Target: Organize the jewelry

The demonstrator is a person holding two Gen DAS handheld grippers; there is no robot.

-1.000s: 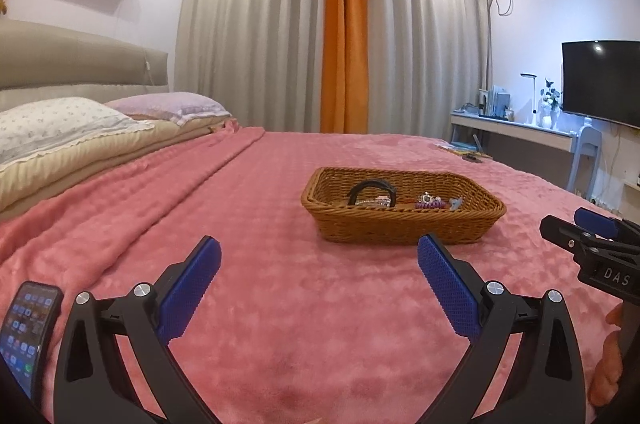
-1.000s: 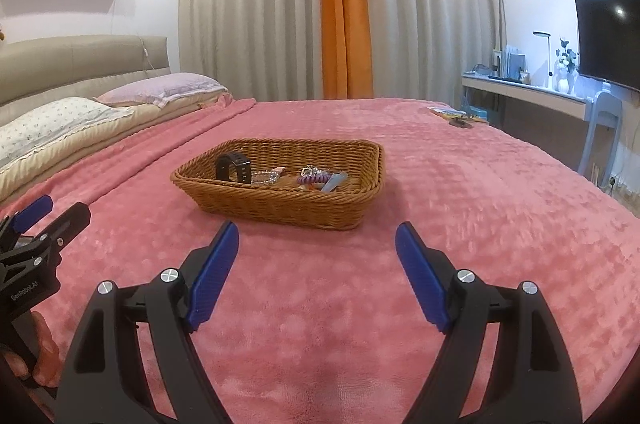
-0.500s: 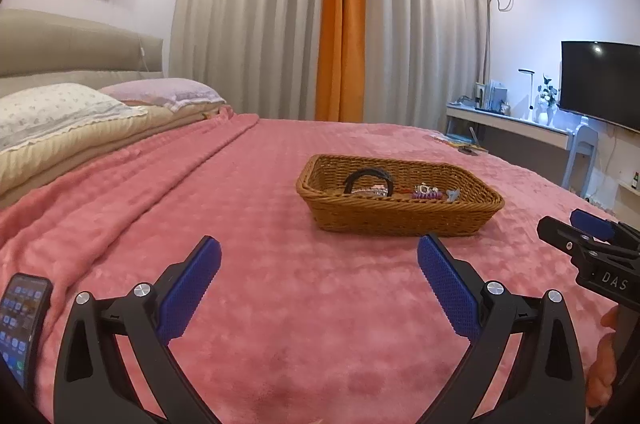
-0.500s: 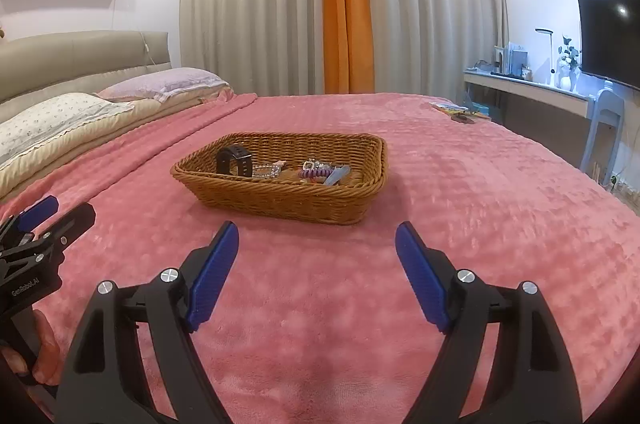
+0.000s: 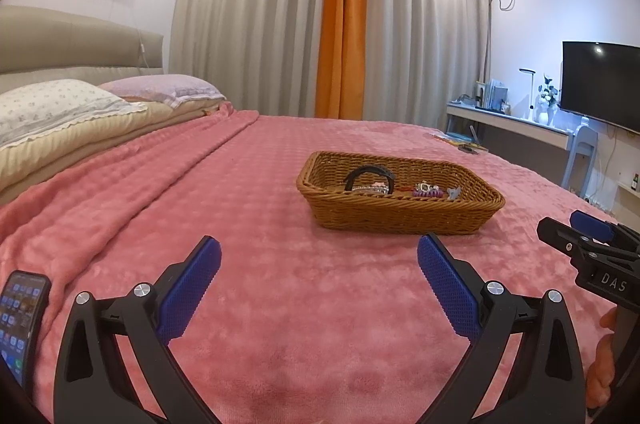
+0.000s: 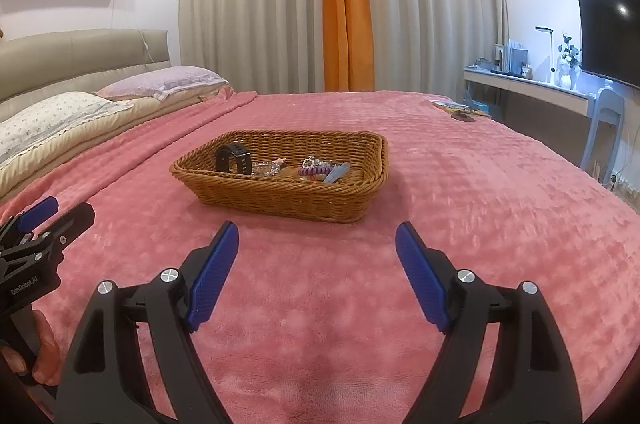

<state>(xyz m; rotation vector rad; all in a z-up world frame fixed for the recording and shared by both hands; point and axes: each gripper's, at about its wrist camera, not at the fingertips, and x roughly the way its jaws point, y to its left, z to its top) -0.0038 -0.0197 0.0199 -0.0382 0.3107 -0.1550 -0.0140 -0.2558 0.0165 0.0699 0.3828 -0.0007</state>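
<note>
Bright ceiling-lit room, sharp, fisheye-curved dark corners

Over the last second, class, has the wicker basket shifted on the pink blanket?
No. The wicker basket sits on the same patch of pink blanket, with the pillows still beyond it to the left; only the view tilted slightly.

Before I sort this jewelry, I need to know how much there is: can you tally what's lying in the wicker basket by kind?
Black watch: 1
Clear bead bracelet: 1
Purple spiral hair tie: 1
Light blue hair clip: 1
Small silver piece, too small to name: 1
Total: 5 that I can tell apart in the wicker basket; its near wall may hide more.
</note>
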